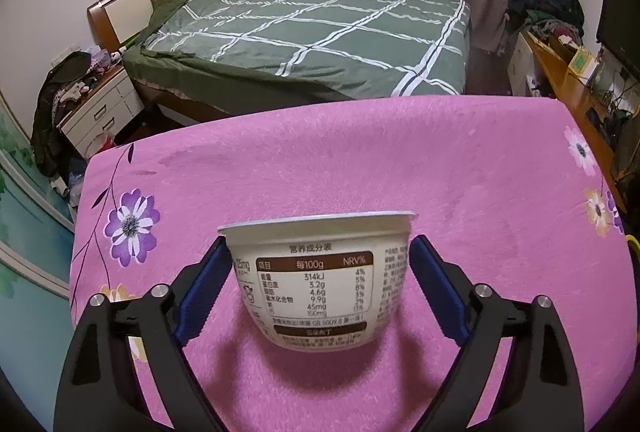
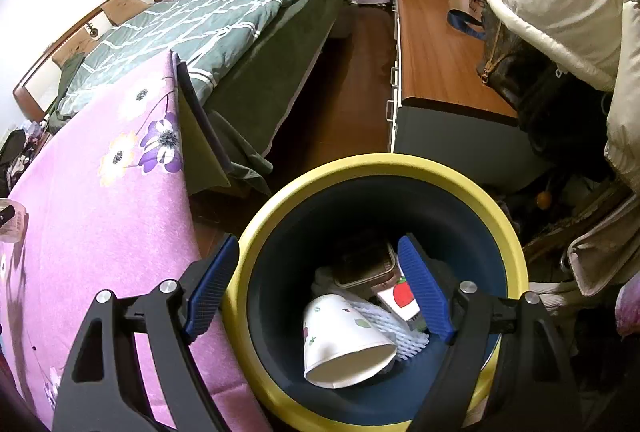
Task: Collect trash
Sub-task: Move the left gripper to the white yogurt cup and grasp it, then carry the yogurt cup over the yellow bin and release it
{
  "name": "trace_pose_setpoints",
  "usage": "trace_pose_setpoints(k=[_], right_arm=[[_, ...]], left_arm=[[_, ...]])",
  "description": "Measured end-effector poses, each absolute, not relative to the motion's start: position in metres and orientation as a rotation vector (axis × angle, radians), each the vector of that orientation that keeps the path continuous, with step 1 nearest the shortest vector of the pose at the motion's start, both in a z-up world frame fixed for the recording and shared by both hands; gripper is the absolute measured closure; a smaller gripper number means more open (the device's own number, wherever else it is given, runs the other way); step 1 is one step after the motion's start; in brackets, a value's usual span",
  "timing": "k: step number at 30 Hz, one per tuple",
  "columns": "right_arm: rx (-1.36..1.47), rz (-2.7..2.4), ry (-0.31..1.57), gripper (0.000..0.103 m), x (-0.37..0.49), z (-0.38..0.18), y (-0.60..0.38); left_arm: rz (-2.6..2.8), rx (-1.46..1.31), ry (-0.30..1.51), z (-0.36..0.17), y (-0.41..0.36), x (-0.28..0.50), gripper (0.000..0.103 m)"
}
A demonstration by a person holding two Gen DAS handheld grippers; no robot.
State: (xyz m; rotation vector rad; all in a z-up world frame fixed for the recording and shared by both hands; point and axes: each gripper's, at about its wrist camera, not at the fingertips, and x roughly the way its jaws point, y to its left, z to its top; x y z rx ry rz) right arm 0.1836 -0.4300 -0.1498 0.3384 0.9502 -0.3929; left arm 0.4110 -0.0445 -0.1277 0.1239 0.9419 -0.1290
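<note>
A white plastic pudding cup (image 1: 316,278) with a brown nutrition label stands upright on the pink floral-cloth surface (image 1: 460,167), framed by the left claw (image 1: 316,292), whose blue pads sit just beside its walls; whether they press it cannot be told. The right claw (image 2: 318,292) hangs spread wide and holding nothing over a yellow-rimmed dark blue bin (image 2: 516,244) beside the surface, in which a tipped white paper cup (image 2: 344,344), white foam netting (image 2: 394,328) and packaging lie.

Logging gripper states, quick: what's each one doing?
Left gripper: open around the yogurt cup, not gripping.
Right gripper: open, empty, above the trash bin.
</note>
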Motion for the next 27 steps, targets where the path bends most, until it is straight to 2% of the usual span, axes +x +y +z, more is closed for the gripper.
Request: trace_pose_setpoints(k=[7,15,21,27], right_arm=[[0.335,-0.383,0.955,0.026,0.185,-0.148,-0.426],[0.333,-0.364,0.922,0.026,0.173,-0.136,-0.422],[0.335,-0.378,0.887,0.026,0.146,-0.125,-0.426],[0.316,-0.435,0.865,0.026,0.107,-0.119,-0.438]], left_arm=[[-0.141,0.112,0.928,-0.128,-0.042,0.412,0.019],[-0.198,0.128,0.836,-0.097,-0.056,0.369,0.019],[-0.346,0.144,0.764,-0.064,-0.109,0.310,0.019],[-0.559,0.183,0.752,-0.057,-0.200,0.257,0.019]])
